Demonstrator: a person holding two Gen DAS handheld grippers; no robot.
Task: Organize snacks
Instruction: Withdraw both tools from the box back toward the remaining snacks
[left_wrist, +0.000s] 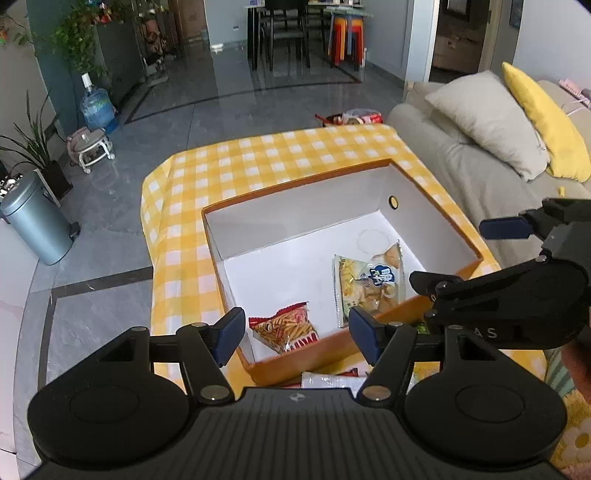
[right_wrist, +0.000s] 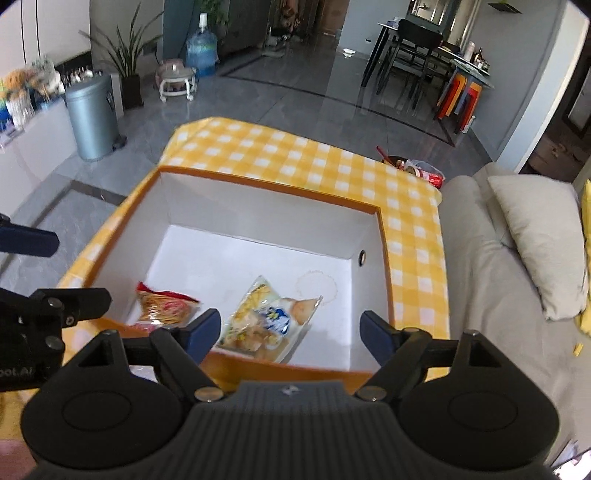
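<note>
An orange-rimmed box (left_wrist: 295, 184) with a white inside sits on the yellow checked table (left_wrist: 258, 155). In it lie a red snack bag (left_wrist: 284, 330) and a pale yellow and blue snack bag (left_wrist: 369, 284). The box (right_wrist: 258, 188), the red bag (right_wrist: 166, 304) and the yellow bag (right_wrist: 266, 317) also show in the right wrist view. My left gripper (left_wrist: 297, 336) is open and empty above the box's near edge. My right gripper (right_wrist: 290, 330) is open and empty above the near rim; it shows at the right of the left view (left_wrist: 454, 254). More snack packs (left_wrist: 328, 378) lie partly hidden under my left gripper.
A grey sofa (left_wrist: 480, 177) with a grey cushion (left_wrist: 491, 122) and a yellow cushion (left_wrist: 546, 122) stands right of the table. A bag of snacks (left_wrist: 354, 117) sits beyond the table's far edge. A metal bin (left_wrist: 35, 221), a water bottle (left_wrist: 96, 105) and dining chairs (left_wrist: 288, 33) stand on the floor.
</note>
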